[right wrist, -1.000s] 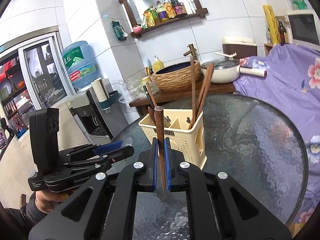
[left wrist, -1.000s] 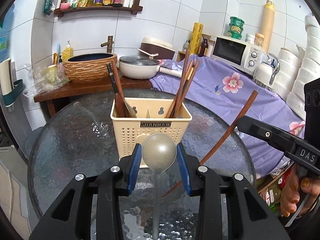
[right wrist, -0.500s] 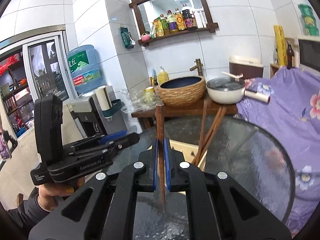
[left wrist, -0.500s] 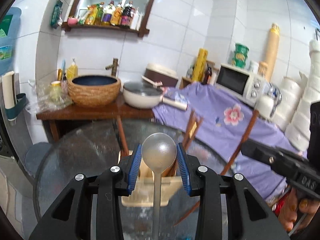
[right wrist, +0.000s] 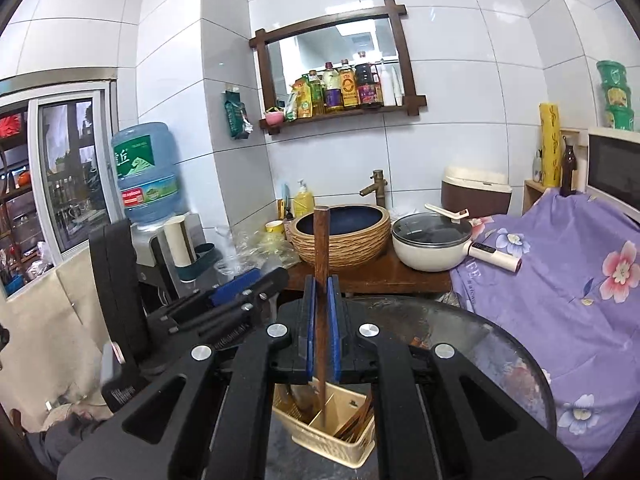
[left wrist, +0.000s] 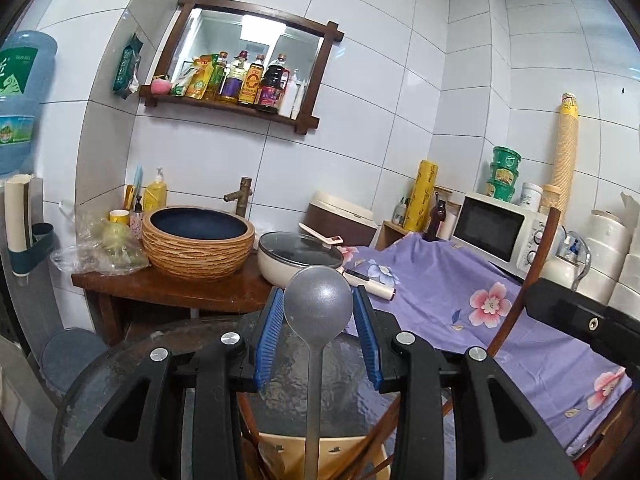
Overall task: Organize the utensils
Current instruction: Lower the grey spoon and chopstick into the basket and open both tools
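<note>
Underneath, round glass table (right wrist: 500,360) (rim scuffed) against white-tiled wall (right wrist: 460,60)

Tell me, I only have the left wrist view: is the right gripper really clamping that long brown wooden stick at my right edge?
Observer: Yes. In the right wrist view, the right gripper has its blue pads shut flat on the brown wooden stick, which stands upright.
Operator: My left gripper holds the grey metal spoon and blocks most of the cream perforated plastic basket. What's in it?
Observer: Dark utensils sit at its left end and brown chopsticks at its right end. The stick's lower end lines up with the middle section, but I cannot tell whether it is inside.
</note>
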A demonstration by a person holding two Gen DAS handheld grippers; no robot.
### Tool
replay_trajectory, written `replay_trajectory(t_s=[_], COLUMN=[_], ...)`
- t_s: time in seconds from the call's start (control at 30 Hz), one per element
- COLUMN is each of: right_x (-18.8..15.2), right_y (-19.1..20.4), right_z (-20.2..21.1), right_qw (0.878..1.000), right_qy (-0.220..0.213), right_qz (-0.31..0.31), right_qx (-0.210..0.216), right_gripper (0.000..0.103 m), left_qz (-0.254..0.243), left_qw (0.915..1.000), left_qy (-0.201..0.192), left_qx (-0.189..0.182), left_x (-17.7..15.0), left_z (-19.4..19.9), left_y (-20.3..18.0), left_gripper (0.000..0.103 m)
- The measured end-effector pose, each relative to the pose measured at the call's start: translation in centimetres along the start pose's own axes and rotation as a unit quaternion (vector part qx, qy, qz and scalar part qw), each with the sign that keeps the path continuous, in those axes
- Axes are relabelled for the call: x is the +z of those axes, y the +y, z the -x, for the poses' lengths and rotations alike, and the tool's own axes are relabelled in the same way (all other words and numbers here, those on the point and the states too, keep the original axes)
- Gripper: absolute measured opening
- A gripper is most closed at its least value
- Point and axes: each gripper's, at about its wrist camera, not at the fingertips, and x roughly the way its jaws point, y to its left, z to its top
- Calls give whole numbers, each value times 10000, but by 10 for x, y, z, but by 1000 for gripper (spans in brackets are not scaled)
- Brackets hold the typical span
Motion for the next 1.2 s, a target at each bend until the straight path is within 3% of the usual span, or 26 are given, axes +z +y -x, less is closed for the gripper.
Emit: replay_trajectory(t_s=[0.23,0.43,0.7,0.77,0.8,0.87,0.97,1.03,1.07,1.1,1.17,1.2], right_x=[-40,-74,-107,-113,-115,-118,-121,-122,-122,-122,-127,-129], right_y=[-12,-20,-19,-23,-26,-29,-30,-30,-30,-29,-25,-22], right_z=[-37,-52,-65,-67,-67,-67,-59,-50,-45,-40,-24,-17], right_qw=[9996,9985,9965,9962,9963,9963,9965,9971,9973,9976,9988,9991], right_qy=[234,521,815,846,825,828,799,718,688,651,440,381], right_qz=[22,-60,6,-62,-115,-141,-127,-166,-189,-200,-173,-124], right_qx=[-138,-142,-169,-180,-188,-176,-196,-162,-148,-130,-125,-138], right_gripper=[7,7,7,7,7,7,9,12,22,40,51,51], left_qz=[50,64,-273,-343,-360,-374,-434,-369,-320,-283,-264,-238], left_qw=[9997,9987,9933,9931,9934,9943,9960,9969,9973,9974,9969,9966], left_qy=[31,461,1081,1061,1031,963,729,620,578,576,614,639], left_qx=[235,217,313,366,353,255,283,300,319,333,409,467], left_x=[-40,-63,-87,-89,-89,-88,-82,-81,-81,-82,-84,-86], left_z=[-16,-22,-29,-25,-22,-13,9,22,30,38,51,58], left_y=[11,20,20,22,23,23,25,28,31,33,35,36], left_gripper=[35,35,36,44,54,66,71,79,80,81,85,90])
